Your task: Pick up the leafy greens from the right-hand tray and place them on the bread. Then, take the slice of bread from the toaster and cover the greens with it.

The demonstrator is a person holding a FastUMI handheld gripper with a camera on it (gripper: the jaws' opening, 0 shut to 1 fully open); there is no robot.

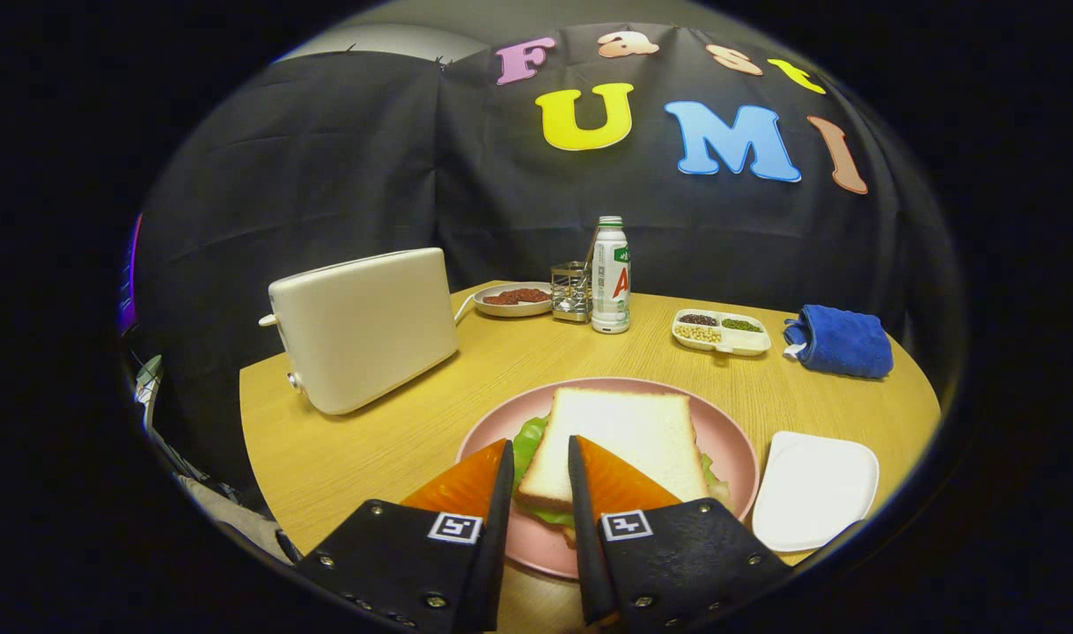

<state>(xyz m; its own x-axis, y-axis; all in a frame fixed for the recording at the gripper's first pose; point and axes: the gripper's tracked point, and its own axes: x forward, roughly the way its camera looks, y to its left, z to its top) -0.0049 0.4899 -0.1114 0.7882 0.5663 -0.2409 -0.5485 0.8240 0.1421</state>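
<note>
A square slice of white bread [620, 440] is seen on top of the leafy greens [527, 440], which peek out at its sides. Another slice seems to lie under them, but only its edge shows. All of it sits on a round pink plate [734, 458] just ahead of the fingers [580, 475]. The near corner of the top slice is seen in the small gap between the fingers. Whether it is pinched or already let go cannot be told.

The task looks almost done: the greens are covered, and only letting go and pulling back may be left.

The bread looks soft and the greens look curly. The white tray [813, 489] at 3 o'clock of the plate is smooth and flat. The toaster [364, 326] at 10 o'clock is boxy and shiny. The desk [369, 440] is round, pale wood.
</note>
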